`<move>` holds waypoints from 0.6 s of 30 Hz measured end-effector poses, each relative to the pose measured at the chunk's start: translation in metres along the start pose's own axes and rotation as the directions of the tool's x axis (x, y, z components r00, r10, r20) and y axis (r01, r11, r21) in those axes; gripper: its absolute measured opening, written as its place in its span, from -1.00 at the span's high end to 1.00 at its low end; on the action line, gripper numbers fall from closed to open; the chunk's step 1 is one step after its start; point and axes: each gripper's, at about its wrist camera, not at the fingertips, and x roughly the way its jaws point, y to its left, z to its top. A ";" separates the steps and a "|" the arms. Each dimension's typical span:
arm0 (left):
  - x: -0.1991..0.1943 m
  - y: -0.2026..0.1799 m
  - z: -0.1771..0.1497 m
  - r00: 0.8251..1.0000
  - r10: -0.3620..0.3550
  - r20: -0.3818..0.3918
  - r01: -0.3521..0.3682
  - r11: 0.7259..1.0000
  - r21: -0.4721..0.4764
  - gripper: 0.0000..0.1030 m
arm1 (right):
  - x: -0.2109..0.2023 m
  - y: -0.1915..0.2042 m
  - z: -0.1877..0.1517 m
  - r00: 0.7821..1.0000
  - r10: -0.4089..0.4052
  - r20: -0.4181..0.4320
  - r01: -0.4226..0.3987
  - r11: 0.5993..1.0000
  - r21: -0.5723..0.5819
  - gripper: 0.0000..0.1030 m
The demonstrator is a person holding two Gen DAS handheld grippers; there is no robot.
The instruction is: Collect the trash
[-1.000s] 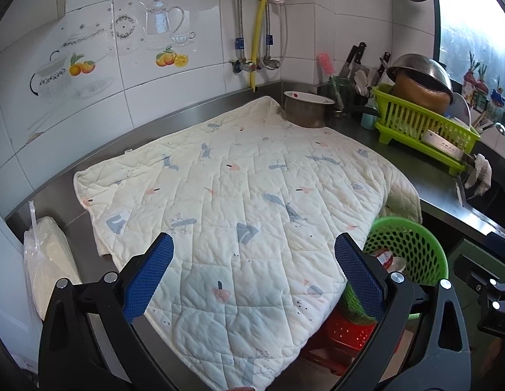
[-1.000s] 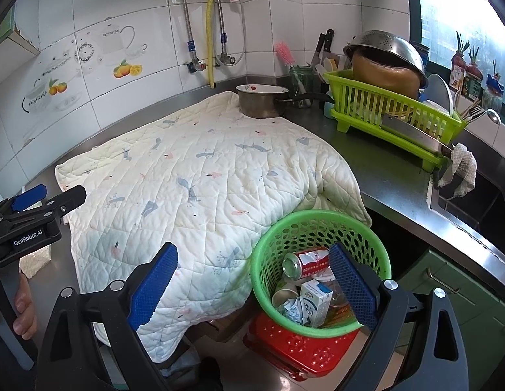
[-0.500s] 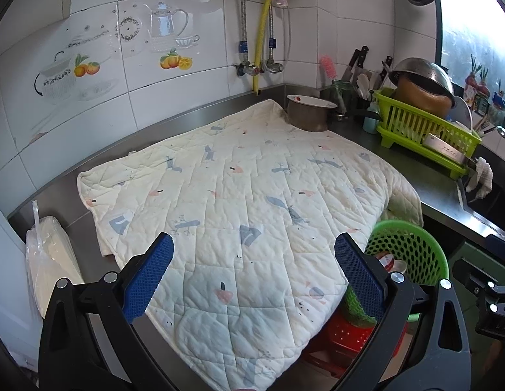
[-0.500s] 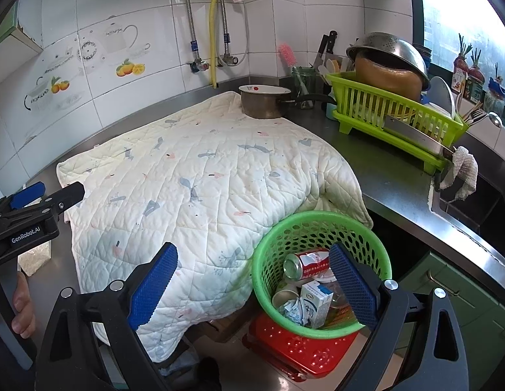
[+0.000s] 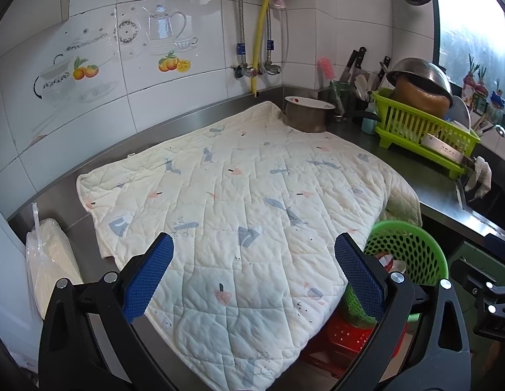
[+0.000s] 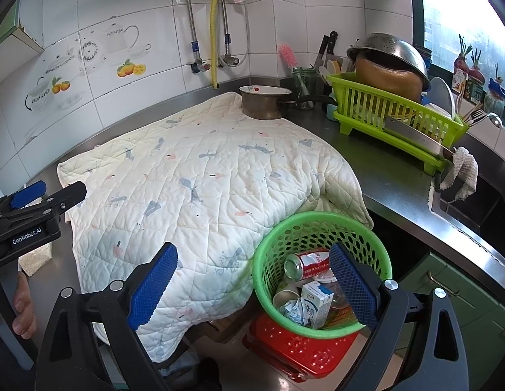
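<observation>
A green mesh basket (image 6: pixel 320 224) stands on a red stool (image 6: pixel 294 348) below the counter edge. It holds a red drink can (image 6: pixel 306 264), a small milk carton (image 6: pixel 316 303) and crumpled wrappers. My right gripper (image 6: pixel 252 290) is open and empty, above and in front of the basket. My left gripper (image 5: pixel 252 277) is open and empty over the near edge of a white quilted cloth (image 5: pixel 245 202) that covers the counter. The basket (image 5: pixel 405 254) also shows at the right in the left wrist view. The left gripper (image 6: pixel 34 205) shows at the left edge of the right wrist view.
A metal pot (image 6: pixel 265 101) sits at the cloth's far corner. A green dish rack (image 6: pixel 392 120) with a steel bowl stands at the right, by the sink. A white plastic bag (image 5: pixel 50 260) lies left of the cloth. Tiled walls close the back.
Both views have shifted slightly, as if the grippers rose or drew back a little. Both grippers stay open and empty. Nothing on the counter has moved.
</observation>
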 end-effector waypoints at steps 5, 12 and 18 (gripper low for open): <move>0.000 0.000 0.001 1.000 -0.006 0.001 0.006 1.000 -0.002 -0.90 | 0.000 0.000 0.000 1.000 -0.001 -0.001 0.001 1.000 -0.002 -0.77; 0.002 0.001 0.001 1.000 -0.010 -0.001 0.010 1.000 -0.007 -0.90 | 0.000 0.001 0.000 1.000 -0.001 -0.002 0.001 1.000 -0.001 -0.77; 0.002 0.002 -0.001 1.000 -0.012 -0.006 0.012 1.000 -0.002 -0.90 | 0.000 0.004 -0.001 1.000 0.005 -0.002 -0.005 1.000 -0.006 -0.77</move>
